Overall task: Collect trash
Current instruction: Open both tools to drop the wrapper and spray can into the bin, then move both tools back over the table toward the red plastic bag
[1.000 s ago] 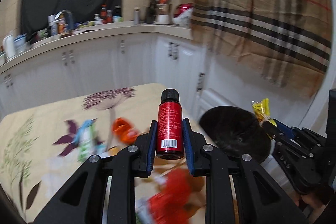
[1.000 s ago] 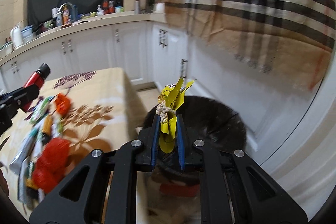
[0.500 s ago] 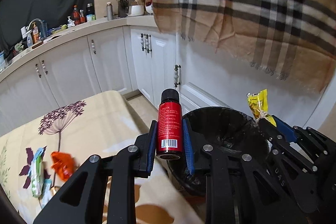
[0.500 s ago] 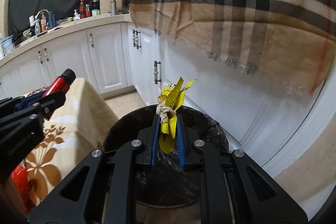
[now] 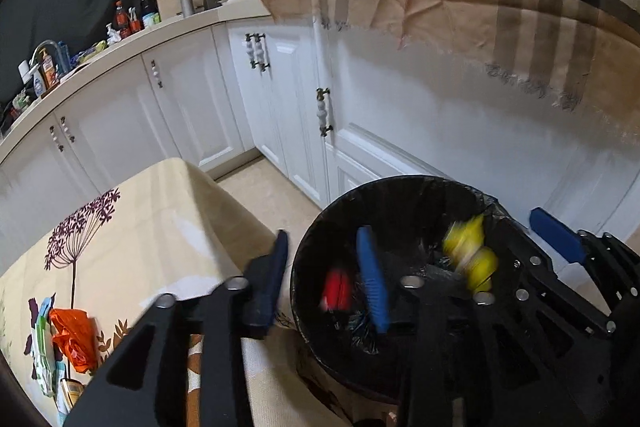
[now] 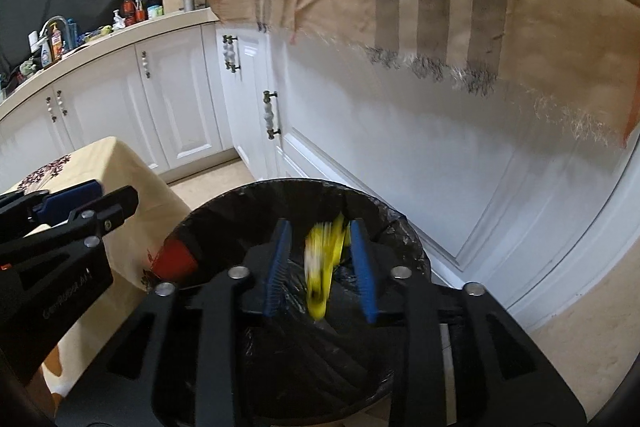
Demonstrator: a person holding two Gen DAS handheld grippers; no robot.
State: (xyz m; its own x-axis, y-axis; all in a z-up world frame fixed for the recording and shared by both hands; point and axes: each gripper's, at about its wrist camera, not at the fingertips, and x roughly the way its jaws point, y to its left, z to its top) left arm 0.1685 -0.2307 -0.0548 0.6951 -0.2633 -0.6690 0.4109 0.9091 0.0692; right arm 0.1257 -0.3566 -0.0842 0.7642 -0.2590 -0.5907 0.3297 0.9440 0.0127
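Both grippers hang over the bin so the trash drops straight in. The left gripper [image 5: 324,279] has just been opening, its fingers apart, the red bottle [image 5: 336,289] falling free. The right gripper [image 6: 322,267] has likewise just been opening, the yellow wrapper [image 6: 322,263] loose between its fingers. Beyond, the black-lined bin [image 6: 404,227] holds both.

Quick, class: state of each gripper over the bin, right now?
Left gripper: jaws just opening, open; red bottle dropping into the bin.
Right gripper: jaws just opening, open; yellow wrapper falling free.
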